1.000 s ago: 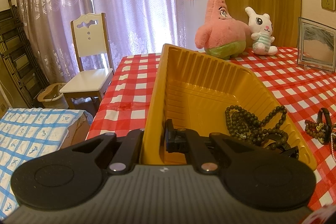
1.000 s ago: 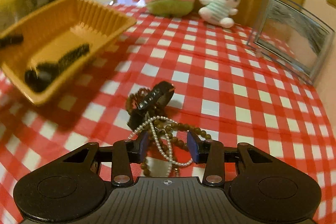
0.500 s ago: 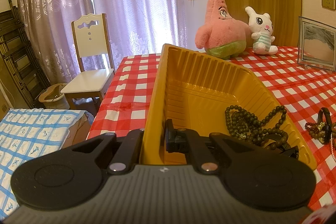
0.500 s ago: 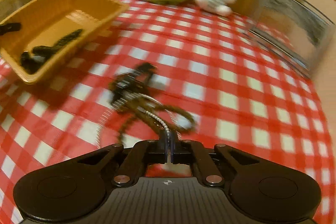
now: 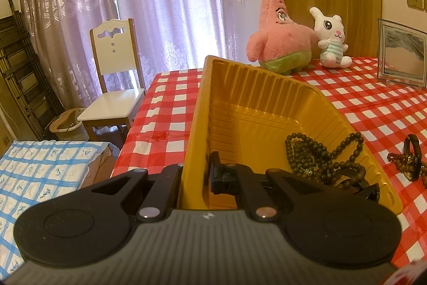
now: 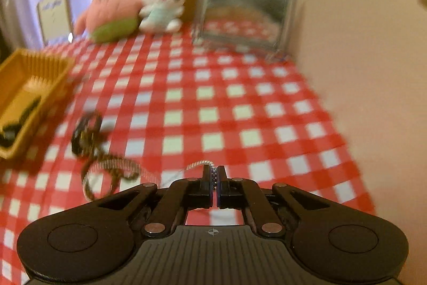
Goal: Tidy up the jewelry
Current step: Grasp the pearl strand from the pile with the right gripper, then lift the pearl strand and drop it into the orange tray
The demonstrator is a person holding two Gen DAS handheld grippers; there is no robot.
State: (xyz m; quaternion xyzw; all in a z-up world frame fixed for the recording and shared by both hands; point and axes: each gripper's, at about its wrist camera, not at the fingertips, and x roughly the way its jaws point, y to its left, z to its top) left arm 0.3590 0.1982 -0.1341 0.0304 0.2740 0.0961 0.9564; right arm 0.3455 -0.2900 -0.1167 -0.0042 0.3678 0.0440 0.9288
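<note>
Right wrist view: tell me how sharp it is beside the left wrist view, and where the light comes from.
Right wrist view: smeared by motion blur, the plush toys and tablecloth soft, only the gripper crisp. Left wrist view: sharp throughout, the beads in the yellow tray distinct; daylight glows through the curtains; fisheye bending at the edges.

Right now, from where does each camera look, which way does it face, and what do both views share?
Left wrist: sits on the left tool, which is shut on the near wall of the tray; looks along the tray toward the curtains; only the tool's fingers show.
Right wrist: sits on the right tool, shut on a pearl strand; looks down across the table toward the wall; only the tool shows; picture blurred.
Shared: tray, pink plush, white bunny, frame, jewelry pile.
</note>
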